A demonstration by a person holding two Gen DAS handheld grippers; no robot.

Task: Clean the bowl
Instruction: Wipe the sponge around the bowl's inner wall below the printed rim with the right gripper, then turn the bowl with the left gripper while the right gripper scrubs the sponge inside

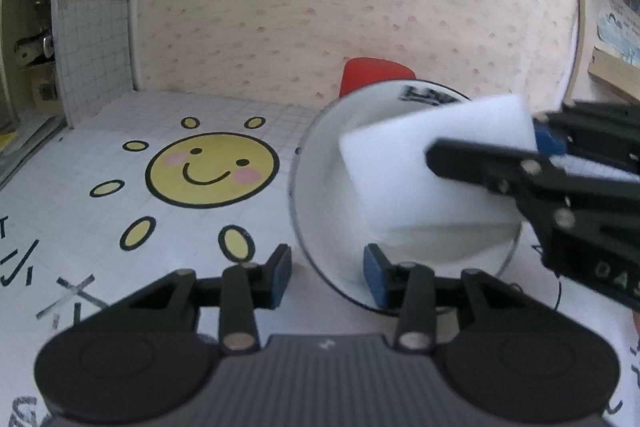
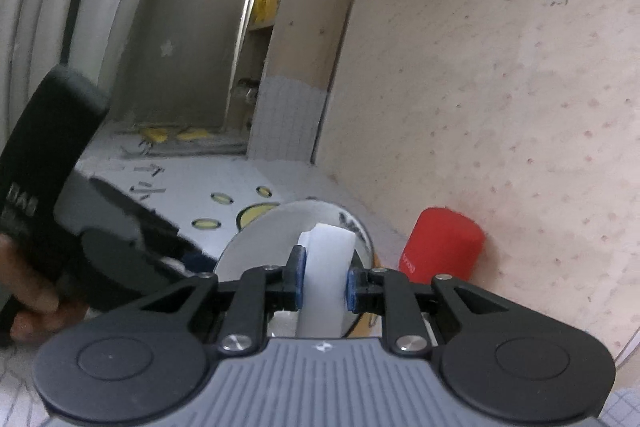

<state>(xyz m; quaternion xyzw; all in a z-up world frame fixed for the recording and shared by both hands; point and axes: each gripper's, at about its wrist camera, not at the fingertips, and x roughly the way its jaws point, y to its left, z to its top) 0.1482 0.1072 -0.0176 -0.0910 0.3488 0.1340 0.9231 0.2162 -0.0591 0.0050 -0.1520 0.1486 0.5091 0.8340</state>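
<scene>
A shallow white bowl with a thin dark rim and black lettering on its far inner wall [image 1: 320, 163] sits tilted on a white gridded table cover printed with a smiling yellow sun [image 1: 212, 169], its opening turned toward the left wrist camera. The left gripper [image 1: 326, 277] straddles the bowl's near rim: one blue-padded finger [image 1: 376, 279] lies inside the bowl and the other outside, on the sun side, with a wide gap between them, so the jaws stand spread and, as far as the view shows, are not pressing the rim. Inside the bowl is a white rectangular foam sponge block [image 1: 436, 167], clenched between the blue pads of the right gripper [image 2: 324, 277], which enters the left view from the right edge (its black linkage is blurred there). In the right wrist view the sponge [image 2: 326, 267] bulges beyond the pads and reaches into the bowl [image 2: 256, 247], whose interior looks plain white apart from the lettering; whether any residue is in it cannot be told. Just behind the bowl, against the pale speckled wall, stands a red cylindrical container [image 2: 440, 247]. The person's hand [image 2: 28, 291] grips the left gripper's black handle at the left edge of the right view.
</scene>
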